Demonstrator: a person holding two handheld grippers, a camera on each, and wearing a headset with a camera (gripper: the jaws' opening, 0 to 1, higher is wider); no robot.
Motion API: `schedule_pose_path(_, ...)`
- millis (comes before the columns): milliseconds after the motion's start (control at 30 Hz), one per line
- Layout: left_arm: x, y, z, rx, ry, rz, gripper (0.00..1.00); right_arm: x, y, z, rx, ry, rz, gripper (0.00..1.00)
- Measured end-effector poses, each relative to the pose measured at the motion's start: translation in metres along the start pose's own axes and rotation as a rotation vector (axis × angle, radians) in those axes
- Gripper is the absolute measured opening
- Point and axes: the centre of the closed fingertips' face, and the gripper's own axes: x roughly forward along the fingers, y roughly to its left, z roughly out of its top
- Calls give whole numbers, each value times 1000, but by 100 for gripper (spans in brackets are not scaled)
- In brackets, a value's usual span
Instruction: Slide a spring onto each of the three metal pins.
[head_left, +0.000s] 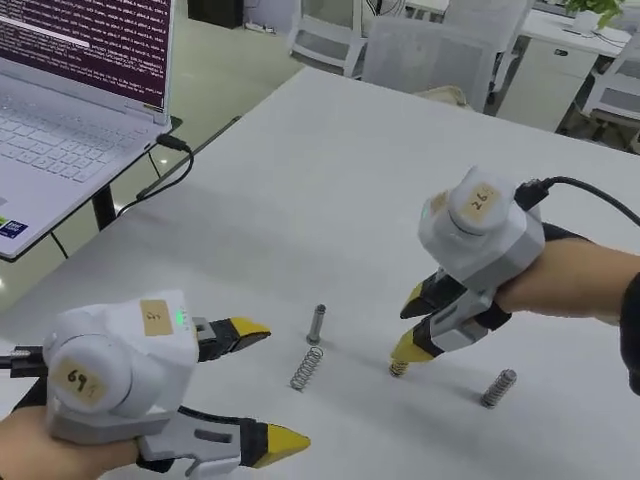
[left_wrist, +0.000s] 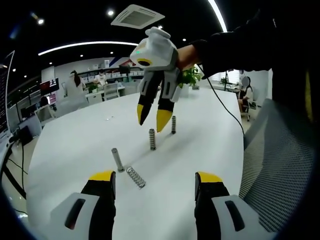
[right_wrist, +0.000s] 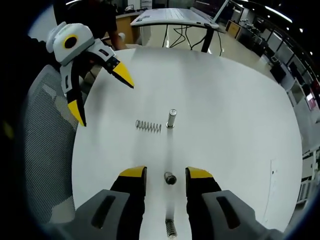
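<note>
Holds the left tool (head_left: 268, 385) low over the near desk (head_left: 330, 180), jaws wide apart and empty, facing an upright bare pin (head_left: 317, 324) and a loose spring (head_left: 307, 368) lying just beside it. Holds the right tool (head_left: 405, 333) with jaws apart, straddling a second pin (head_left: 398, 368) from above, spring already on it. Shows a third pin (head_left: 498, 388), also sprung, upright farther right. Shows a laptop (head_left: 70, 90) open beyond the desk's left edge.
</note>
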Motion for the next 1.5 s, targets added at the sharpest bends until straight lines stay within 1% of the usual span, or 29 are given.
schedule_pose_path(67, 2, 1, -1, -1, 4, -1, 59, -4, 2, 2, 0, -15, -5, 29)
schedule_pose_path(167, 7, 3, -5, -13, 14, 3, 58, -10, 3, 4, -5, -29, -18, 29)
schedule_pose_path(333, 11, 7, -8, -42, 11, 10, 57, -21, 4, 8, -10, -54, -39, 29)
schedule_pose_path(400, 13, 9, -12, -51, 15, 16, 56, -27, 5, 11, -14, -61, -48, 29)
schedule_pose_path(433, 15, 10, -15, -52, 26, 22, 56, -31, 6, 13, -18, -69, -57, 29)
schedule_pose_path(500, 17, 12, -19, -48, 35, 27, 55, -37, 9, 17, -24, -83, -66, 29)
schedule_pose_path(600, 19, 14, -20, -54, 37, 32, 54, -43, 13, 22, -27, -101, -73, 30)
schedule_pose_path(667, 21, 17, -21, -76, 31, 37, 53, -48, 18, 24, -29, -118, -79, 30)
schedule_pose_path(767, 23, 19, -22, -91, 30, 40, 52, -52, 23, 26, -26, -137, -86, 30)
schedule_pose_path(900, 27, 20, -22, -108, 29, 38, 50, -60, 32, 28, 18, -208, -98, 30)
schedule_pose_path(1000, 29, 20, -22, -111, 28, 36, 50, -64, 38, 23, 41, -234, -106, 30)
schedule_pose_path(1067, 30, 21, -22, -115, 31, 37, 50, -68, 39, 20, 55, -262, -125, 30)
schedule_pose_path(1133, 31, 21, -22, -121, 30, 36, 49, -74, 42, 20, 78, -314, -138, 30)
schedule_pose_path(1167, 32, 21, -22, -122, 29, 35, 49, -75, 43, 20, 81, -324, -142, 30)
schedule_pose_path(1267, 33, 19, -23, -121, 31, 32, 49, -83, 47, 17, 81, -377, -164, 29)
schedule_pose_path(1300, 33, 19, -23, -119, 36, 31, 49, -86, 50, 18, 95, -412, -170, 30)
schedule_pose_path(1400, 33, 19, -25, -122, 41, 33, 49, -91, 54, 10, 121, -458, -188, 31)
schedule_pose_path(1500, 33, 20, -25, -126, 41, 36, 49, -93, 57, -1, 146, -484, -201, 32)
